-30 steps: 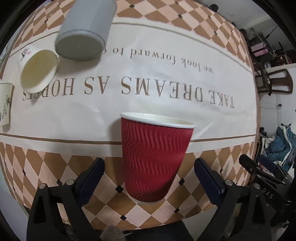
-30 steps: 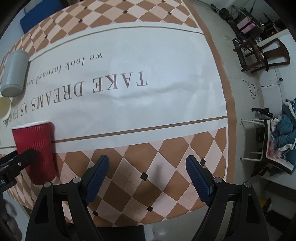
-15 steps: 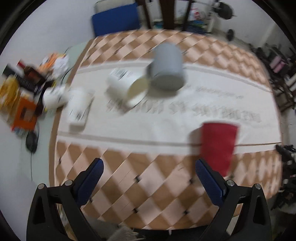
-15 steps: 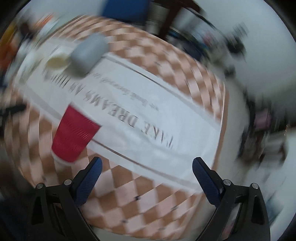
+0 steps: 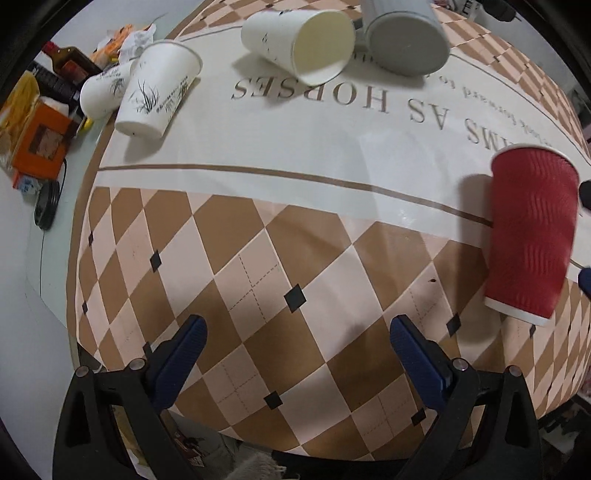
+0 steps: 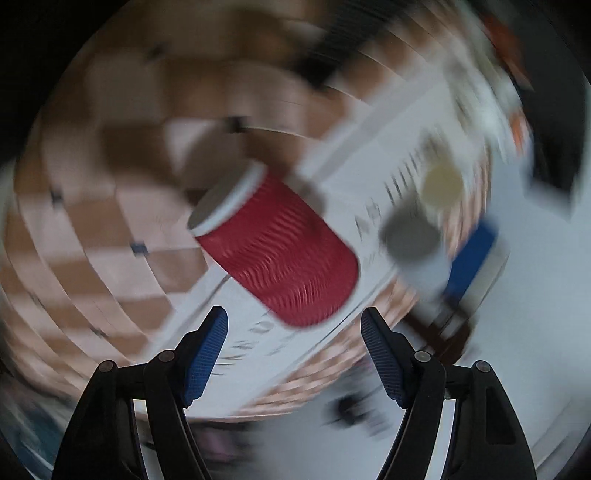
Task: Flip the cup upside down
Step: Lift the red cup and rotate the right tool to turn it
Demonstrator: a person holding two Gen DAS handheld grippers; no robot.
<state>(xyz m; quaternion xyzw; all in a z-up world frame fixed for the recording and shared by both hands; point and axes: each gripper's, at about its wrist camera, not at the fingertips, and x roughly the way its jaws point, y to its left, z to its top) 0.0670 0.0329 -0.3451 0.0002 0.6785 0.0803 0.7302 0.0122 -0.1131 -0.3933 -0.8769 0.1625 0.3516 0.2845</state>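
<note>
The red ribbed paper cup (image 5: 532,236) stands upright on the tablecloth at the right edge of the left wrist view. My left gripper (image 5: 297,356) is open and empty, well to the left of it. A bit of the right gripper's blue pad shows just right of the cup. The right wrist view is rolled over and blurred; there the cup (image 6: 277,247) lies diagonally just beyond my open right gripper (image 6: 294,345), in line with the gap between the fingers but not between them.
A white cup (image 5: 306,40) and a grey cup (image 5: 406,33) lie on their sides at the back. A printed white cup (image 5: 157,88) stands upside down at left, with another white cup (image 5: 103,88), bottles and boxes (image 5: 37,136) beside it. The table edge is near.
My left gripper pulled back and swung left, leaving the red cup standing at right. My right gripper moved in toward the cup and rolled over.
</note>
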